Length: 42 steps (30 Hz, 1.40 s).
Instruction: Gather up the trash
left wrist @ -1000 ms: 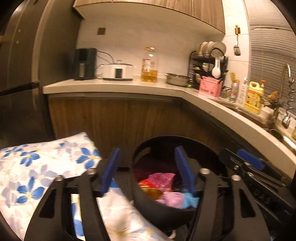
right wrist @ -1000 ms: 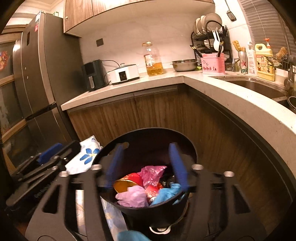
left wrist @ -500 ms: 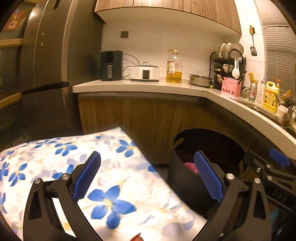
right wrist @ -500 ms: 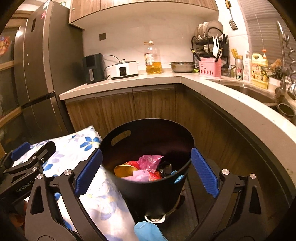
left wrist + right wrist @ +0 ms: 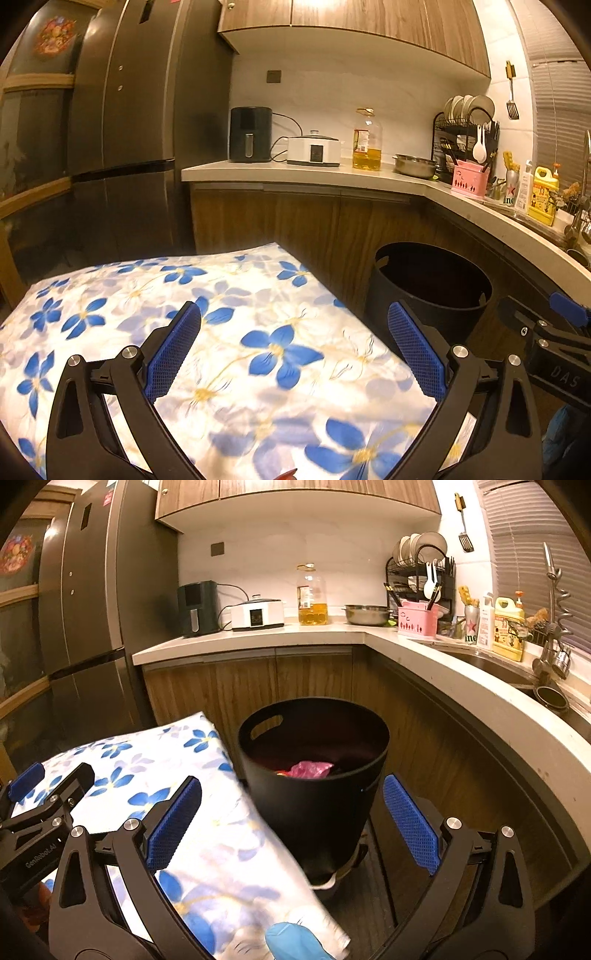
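Kitchen cabinets and a curved counter [image 5: 461,679] wrap the far side of the scene, with a fridge [image 5: 122,129] on the left and a floral cloth [image 5: 229,314] covering the table in front. A black bin [image 5: 317,775] stands on the floor just off the table's right edge, tucked against the cabinets, probably so trash can be dropped straight off the table into it. Pink plastic trash [image 5: 308,769] and a bit of something red show low inside it in the right wrist view; from the left wrist view the bin's inside is dark and its contents cannot be made out.

Over the cloth, the left tool [image 5: 295,347] has just been opening; its jaws stand wide with nothing between them. By the table's right edge, in front of the bin, the right tool [image 5: 293,819] has likewise just been opening and is wide and empty. That reads as a drop finished, with both tools free for another pick.

A blue scrap [image 5: 295,941] shows at the bottom of the right wrist view, by the table's near right corner; whether it is trash or a glove cannot be told. No other trash is visible on the cloth.
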Each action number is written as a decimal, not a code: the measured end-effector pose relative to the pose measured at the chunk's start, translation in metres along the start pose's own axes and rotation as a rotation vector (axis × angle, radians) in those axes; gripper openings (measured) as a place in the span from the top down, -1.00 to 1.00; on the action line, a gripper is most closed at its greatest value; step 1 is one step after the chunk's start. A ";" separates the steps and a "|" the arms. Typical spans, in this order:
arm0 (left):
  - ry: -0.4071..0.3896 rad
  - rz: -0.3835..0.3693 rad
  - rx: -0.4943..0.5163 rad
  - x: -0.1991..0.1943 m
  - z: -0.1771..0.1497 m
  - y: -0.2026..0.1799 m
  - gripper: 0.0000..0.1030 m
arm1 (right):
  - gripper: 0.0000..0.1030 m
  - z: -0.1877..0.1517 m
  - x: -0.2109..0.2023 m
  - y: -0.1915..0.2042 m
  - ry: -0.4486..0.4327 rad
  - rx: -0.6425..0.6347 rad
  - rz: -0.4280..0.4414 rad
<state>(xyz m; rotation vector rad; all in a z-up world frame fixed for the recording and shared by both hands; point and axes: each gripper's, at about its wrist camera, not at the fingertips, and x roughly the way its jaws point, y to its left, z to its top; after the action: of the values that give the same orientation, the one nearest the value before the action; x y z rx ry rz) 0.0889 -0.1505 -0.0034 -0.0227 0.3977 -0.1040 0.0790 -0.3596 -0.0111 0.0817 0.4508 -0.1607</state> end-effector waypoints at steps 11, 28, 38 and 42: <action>0.017 0.007 -0.002 -0.037 -0.028 0.030 -0.88 | -0.89 -0.033 -0.042 0.033 -0.002 0.011 -0.020; 0.024 0.029 -0.033 -0.069 -0.050 0.056 -0.88 | -0.89 -0.055 -0.069 0.061 -0.013 -0.040 0.001; 0.025 0.060 -0.026 -0.079 -0.053 0.057 -0.88 | -0.89 -0.059 -0.073 0.071 -0.010 -0.059 0.024; 0.028 0.076 -0.026 -0.080 -0.055 0.057 -0.88 | -0.89 -0.059 -0.073 0.073 -0.010 -0.059 0.027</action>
<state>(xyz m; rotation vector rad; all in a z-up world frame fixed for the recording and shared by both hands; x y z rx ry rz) -0.0004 -0.0849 -0.0250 -0.0322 0.4278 -0.0243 0.0011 -0.2713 -0.0290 0.0288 0.4438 -0.1213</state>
